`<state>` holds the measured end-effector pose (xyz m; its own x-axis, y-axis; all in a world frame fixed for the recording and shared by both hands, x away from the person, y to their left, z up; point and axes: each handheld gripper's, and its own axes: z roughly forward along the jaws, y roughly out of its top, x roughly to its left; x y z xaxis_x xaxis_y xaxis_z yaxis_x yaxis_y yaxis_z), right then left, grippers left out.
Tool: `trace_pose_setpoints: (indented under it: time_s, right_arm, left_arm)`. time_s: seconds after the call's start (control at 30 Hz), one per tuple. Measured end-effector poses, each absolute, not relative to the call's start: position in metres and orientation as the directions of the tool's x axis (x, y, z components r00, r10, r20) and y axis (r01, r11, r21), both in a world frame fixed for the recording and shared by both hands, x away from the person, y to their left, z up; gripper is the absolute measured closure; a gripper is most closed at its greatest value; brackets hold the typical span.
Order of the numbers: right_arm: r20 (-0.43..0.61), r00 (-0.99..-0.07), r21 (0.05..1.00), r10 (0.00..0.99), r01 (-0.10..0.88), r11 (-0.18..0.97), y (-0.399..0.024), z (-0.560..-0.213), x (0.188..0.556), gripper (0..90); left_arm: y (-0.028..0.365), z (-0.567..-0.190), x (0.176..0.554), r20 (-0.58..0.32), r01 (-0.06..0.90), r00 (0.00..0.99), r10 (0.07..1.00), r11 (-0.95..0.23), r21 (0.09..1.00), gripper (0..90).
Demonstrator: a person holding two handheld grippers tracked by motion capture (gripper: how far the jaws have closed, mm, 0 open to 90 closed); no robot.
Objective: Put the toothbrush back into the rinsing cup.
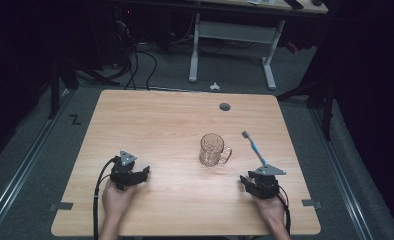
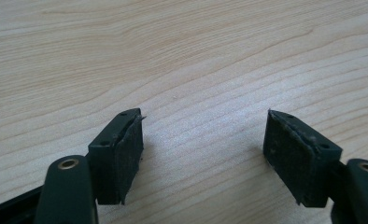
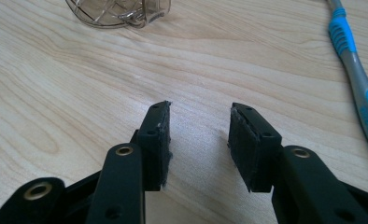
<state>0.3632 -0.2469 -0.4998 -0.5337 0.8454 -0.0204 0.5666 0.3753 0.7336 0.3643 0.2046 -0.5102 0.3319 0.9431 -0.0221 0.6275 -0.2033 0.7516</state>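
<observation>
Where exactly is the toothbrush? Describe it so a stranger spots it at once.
Start at the wooden table and find the clear glass mug near its middle. To the mug's right lies the toothbrush, flat on the wood, just beyond the right tongs. Its thin blue and grey handle sets it apart.

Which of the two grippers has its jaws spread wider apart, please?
The left gripper: its jaws stand clearly farther apart than those of the right gripper.

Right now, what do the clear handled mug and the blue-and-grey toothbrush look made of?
Clear handled mug: glass or clear plastic, glossy; the wood grain shows through its patterned wall. Blue-and-grey toothbrush: looks like moulded plastic, with blue inserts, possibly rubbery, set into a grey handle.
</observation>
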Motion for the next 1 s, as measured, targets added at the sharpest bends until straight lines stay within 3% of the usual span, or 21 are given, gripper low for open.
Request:
trace_pose_setpoints:
  time_s: [1.0]
  right_arm:
    - [-0.001,-0.478,0.753,0.878,0.577,0.315,-0.282,-0.493,0.355,61.7]
  left_arm:
    - [0.204,-0.51,0.364,-0.019,0.628,0.331,0.943,-0.205,0.75,29.3]
